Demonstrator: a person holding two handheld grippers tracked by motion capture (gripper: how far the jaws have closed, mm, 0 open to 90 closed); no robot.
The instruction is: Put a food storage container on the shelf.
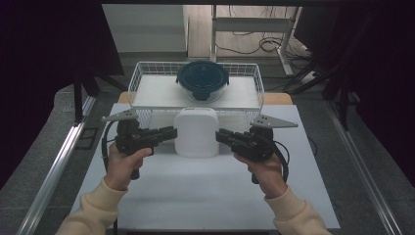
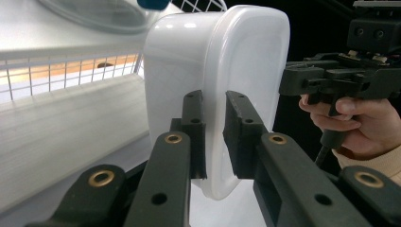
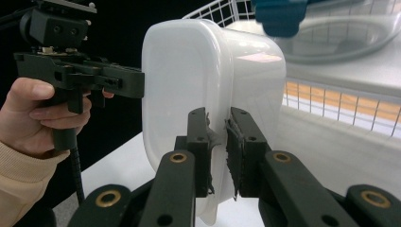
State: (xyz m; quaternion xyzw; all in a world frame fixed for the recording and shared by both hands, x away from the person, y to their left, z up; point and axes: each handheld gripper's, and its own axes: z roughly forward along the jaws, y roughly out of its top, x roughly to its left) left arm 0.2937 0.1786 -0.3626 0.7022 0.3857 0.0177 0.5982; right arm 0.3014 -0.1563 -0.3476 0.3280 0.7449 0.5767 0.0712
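A counter (image 1: 205,191) runs away from the person. At its far end stands a basket (image 1: 142,78), and in the basket's middle sits a bowl (image 1: 202,80) with its lid on. Just in front of the basket, at the counter's centre, is a tub (image 1: 196,132), held between two grippers. The left gripper (image 1: 172,133) meets the tub's left edge; the right gripper (image 1: 220,135) meets its right edge. Each grips the tub's rim between its fingers (image 2: 195,124). Behind the counter lies a floor with cables (image 1: 254,44).
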